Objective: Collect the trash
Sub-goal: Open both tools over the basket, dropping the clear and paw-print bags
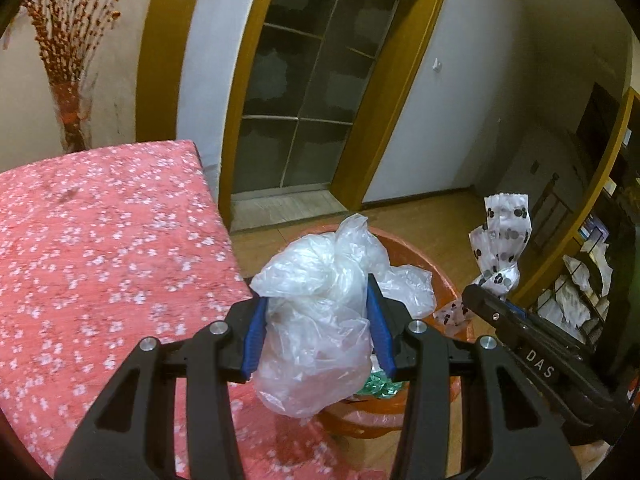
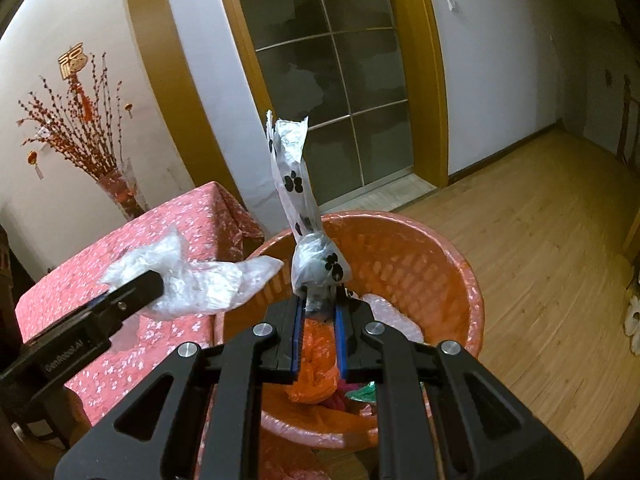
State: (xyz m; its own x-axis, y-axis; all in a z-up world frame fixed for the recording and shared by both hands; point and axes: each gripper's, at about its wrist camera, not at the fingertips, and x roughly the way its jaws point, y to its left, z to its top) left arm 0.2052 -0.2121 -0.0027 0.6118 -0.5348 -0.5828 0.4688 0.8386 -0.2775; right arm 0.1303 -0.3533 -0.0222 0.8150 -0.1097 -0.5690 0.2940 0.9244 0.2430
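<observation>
A crumpled clear plastic bag [image 1: 320,312] is pinched between the blue pads of my left gripper [image 1: 318,300], at the table's edge and just before the orange trash basket [image 1: 416,256]. From the right wrist, the same clear plastic bag [image 2: 192,280] and the left gripper [image 2: 140,284] show at the left. My right gripper [image 2: 320,302] is shut on a white paw-print bag [image 2: 316,260] that stands up over the orange trash basket [image 2: 400,252]. That paw-print bag [image 1: 500,240] and the right gripper [image 1: 474,296] show at the right of the left wrist view.
A table with a pink flowered cloth [image 1: 100,248] stands left of the basket. The basket holds orange plastic, a green wrapper [image 2: 362,394] and clear film. Behind are a glass sliding door [image 2: 332,80], a vase of red branches [image 2: 80,140] and wooden floor [image 2: 540,260].
</observation>
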